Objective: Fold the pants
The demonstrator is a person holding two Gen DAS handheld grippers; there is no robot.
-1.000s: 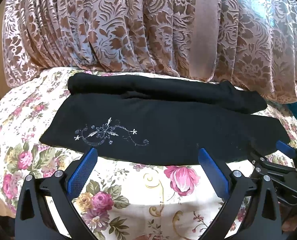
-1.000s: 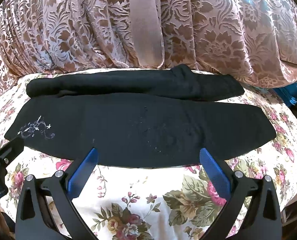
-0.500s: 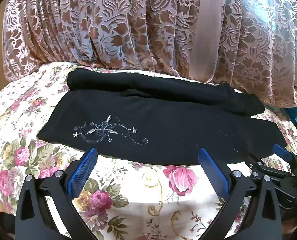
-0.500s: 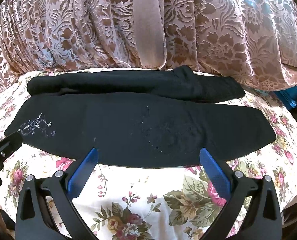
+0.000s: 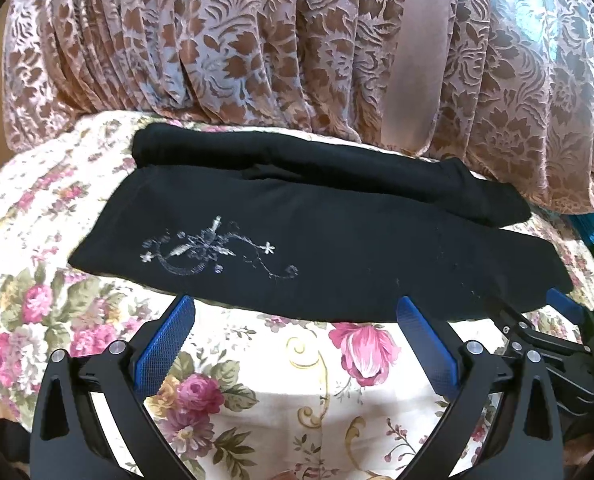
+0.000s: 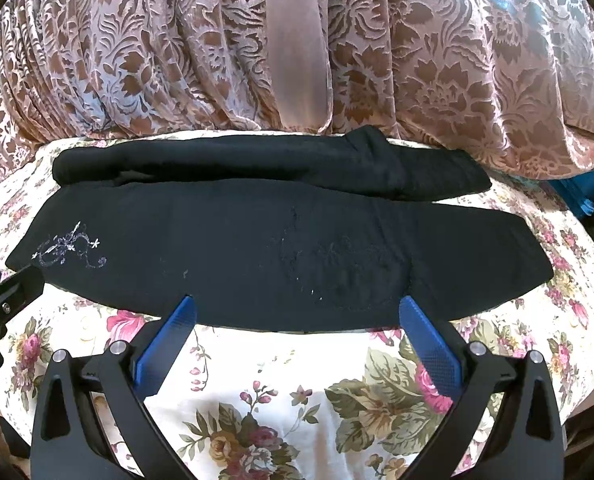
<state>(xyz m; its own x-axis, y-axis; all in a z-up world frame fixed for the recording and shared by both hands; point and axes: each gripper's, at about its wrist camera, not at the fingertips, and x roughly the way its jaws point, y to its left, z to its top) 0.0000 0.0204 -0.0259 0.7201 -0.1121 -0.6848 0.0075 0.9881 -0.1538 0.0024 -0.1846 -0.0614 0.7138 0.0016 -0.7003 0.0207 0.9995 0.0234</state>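
Pants [image 5: 337, 248] are lying flat across a floral sheet [image 5: 257, 380], unfolded crosswise; both grippers, left [image 5: 295, 322] and right [image 6: 297, 322], are hovering released at 6 o'clock.

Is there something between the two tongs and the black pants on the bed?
Nothing visible. Only bare flowered bedspread lies between the open left tongs, the open right tongs and the pants.

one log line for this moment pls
stage: pre-grasp | pants: flat on bedspread, unfolded | left gripper: open, at near edge | right gripper: open, at near edge
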